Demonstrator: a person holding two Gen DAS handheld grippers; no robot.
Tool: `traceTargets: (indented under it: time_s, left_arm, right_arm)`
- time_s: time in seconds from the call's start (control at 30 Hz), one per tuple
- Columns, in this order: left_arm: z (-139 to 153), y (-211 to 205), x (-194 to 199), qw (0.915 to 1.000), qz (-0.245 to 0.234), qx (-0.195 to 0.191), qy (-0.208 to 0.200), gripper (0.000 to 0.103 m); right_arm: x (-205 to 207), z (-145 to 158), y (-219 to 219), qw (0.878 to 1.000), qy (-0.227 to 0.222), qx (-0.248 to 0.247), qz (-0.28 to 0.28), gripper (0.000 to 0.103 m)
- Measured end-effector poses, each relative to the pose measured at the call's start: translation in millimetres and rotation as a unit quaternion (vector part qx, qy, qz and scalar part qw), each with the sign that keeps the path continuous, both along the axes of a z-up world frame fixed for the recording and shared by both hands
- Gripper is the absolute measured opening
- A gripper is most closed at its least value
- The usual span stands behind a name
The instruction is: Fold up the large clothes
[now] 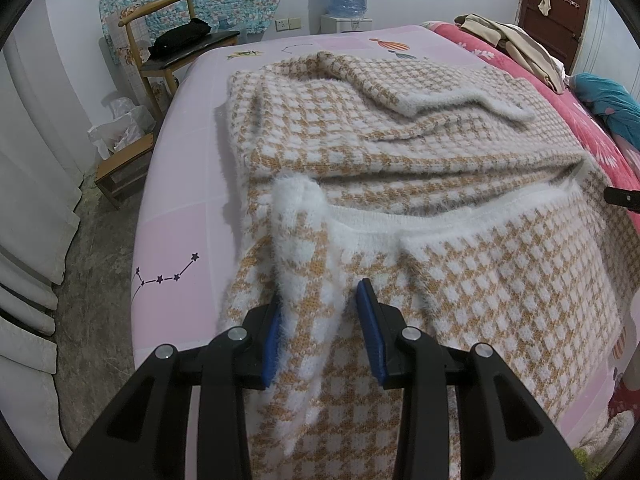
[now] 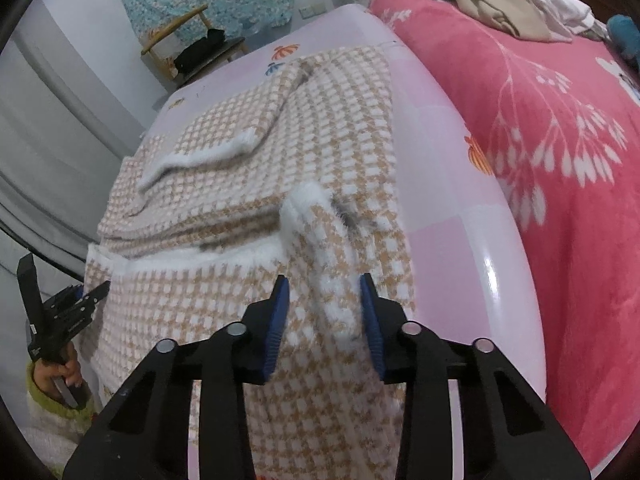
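Both grippers angled downward, jaws narrowed.
Left gripper (image 1: pixel 320 304) and right gripper (image 2: pixel 325 300) each pinch a bunched fabric ridge between blue pads.

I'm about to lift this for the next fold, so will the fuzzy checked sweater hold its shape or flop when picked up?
Likely floppy: the sweater already sags into soft creases and bunches between each hand-held gripper's pads. Its fluffy white trim suggests a thick, fairly light knit that probably grips rather than slips. Lifted by two corners, the middle would probably droop toward the bed sheet.

bed (image 1: pixel 176 216) | pink sheet | checked sweater (image 1: pixel 400 152), red blanket (image 2: pixel 560 160)
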State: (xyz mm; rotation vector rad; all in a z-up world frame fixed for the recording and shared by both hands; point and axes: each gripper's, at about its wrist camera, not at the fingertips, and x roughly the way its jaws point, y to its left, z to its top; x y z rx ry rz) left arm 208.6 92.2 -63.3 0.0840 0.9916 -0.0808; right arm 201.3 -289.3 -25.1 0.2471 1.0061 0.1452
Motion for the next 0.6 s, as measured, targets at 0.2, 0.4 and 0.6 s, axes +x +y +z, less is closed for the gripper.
traceTargets:
  time_s: [0.2,0.4,0.6]
  left_arm:
    - [-1,0,1,1.0,0.001,-0.002,0.001,0.034]
    - [0,0,1,1.0,0.001,-0.003,0.0,0.034]
    - [1,-1,0,1.0,0.004,-0.006,0.0,0.035]
  right_arm:
    - [15,-6,4,1.0,0.002,0.007,0.003,0.027]
    - [12,-8,5,1.0,0.01,0.02,0.016,0.017]
    - [9,-6,7,1.0,0.014,0.001,0.018,0.017]
